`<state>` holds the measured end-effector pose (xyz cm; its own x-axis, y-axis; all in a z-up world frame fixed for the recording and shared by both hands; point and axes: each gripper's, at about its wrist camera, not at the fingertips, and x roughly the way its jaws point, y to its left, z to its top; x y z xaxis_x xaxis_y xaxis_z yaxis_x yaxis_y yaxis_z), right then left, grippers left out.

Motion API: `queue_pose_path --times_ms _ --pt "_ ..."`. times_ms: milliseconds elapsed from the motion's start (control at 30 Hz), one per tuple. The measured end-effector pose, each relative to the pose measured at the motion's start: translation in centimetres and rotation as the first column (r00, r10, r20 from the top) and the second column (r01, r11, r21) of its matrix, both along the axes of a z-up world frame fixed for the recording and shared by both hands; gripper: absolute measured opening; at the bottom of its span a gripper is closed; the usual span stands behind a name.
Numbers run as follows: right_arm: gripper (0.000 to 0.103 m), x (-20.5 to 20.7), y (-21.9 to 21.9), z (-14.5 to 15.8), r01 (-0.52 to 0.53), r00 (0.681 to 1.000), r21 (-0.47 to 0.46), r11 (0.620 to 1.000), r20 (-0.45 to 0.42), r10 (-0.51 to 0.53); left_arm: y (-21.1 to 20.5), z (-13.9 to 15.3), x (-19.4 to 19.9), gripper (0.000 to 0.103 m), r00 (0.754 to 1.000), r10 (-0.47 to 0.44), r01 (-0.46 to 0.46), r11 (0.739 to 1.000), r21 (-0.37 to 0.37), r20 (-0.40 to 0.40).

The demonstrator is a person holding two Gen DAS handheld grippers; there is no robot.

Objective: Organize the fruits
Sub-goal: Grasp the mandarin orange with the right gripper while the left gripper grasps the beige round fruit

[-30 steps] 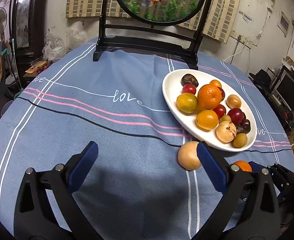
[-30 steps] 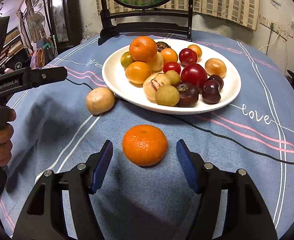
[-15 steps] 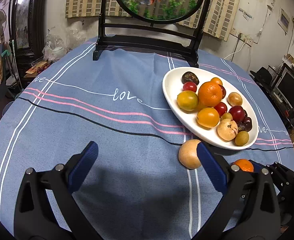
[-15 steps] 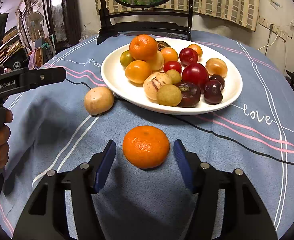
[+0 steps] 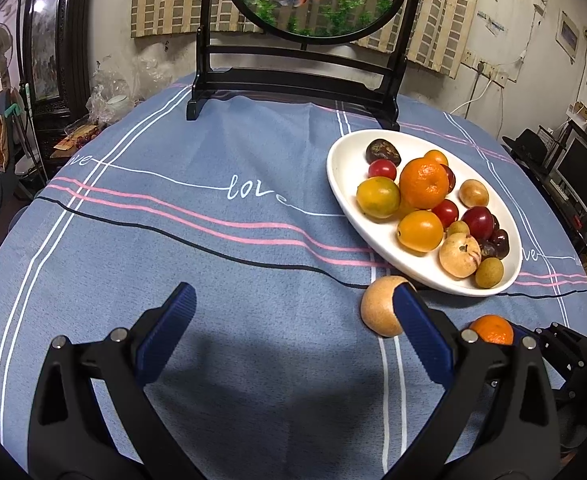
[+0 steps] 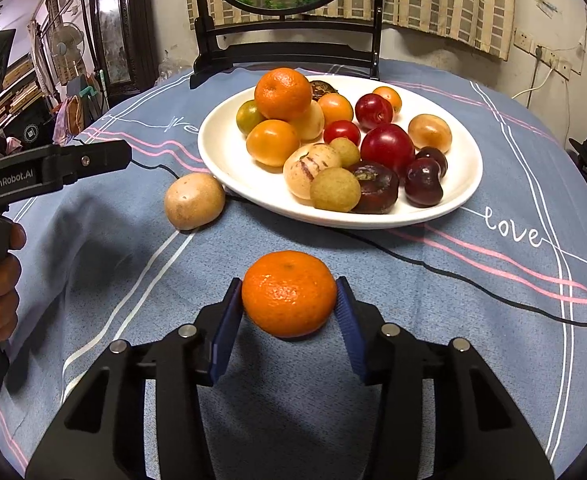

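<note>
My right tongs (image 6: 289,312) clamp the mandarin (image 6: 288,294) on the tabletop (image 6: 473,320), near the plate (image 6: 229,160); my left tongs (image 5: 293,320) stand apart beside a tan fruit (image 5: 379,306).

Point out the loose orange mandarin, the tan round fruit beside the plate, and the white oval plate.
Loose orange mandarin (image 6: 288,294): right wrist view, middle of its peel.
Tan round fruit (image 6: 193,201): right wrist view, centre of its skin.
White oval plate (image 6: 229,168): right wrist view, bare inner wall.

The right gripper (image 6: 289,312) has narrowed from a wide-open stance around the round orange mandarin (image 6: 289,294) on the cloth until both blue ribbed pads (image 6: 225,336) press against that fruit's opposite sides.
</note>
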<state>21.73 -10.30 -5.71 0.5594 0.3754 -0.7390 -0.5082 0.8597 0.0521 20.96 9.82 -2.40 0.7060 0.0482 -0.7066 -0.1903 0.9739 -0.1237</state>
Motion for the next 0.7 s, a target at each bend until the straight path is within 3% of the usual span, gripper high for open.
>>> queue_pose_path --times_ms 200,367,567,700 --pt "0.046 -0.4 -1.0 1.2 0.007 1.000 0.061 0.998 0.004 -0.007 -0.3 -0.2 0.2 0.100 1.000 -0.018 0.018 1.000 0.003 -0.010" --pt "0.046 -0.8 -2.3 2.7 0.032 0.999 0.123 0.992 0.014 -0.034 -2.3 -1.1 0.5 0.099 0.994 -0.105 0.107 0.992 0.060 -0.040" --pt "0.046 -1.6 -4.6 4.5 0.102 0.993 0.197 0.975 0.036 -0.111 -5.4 -2.0 0.2 0.096 0.973 -0.229 0.232 0.956 0.179 -0.040" --pt "0.046 -2.0 -5.3 5.3 0.119 0.990 0.212 0.970 0.054 -0.134 -6.7 -2.7 0.9 0.084 0.954 -0.294 0.301 0.931 0.207 -0.062"
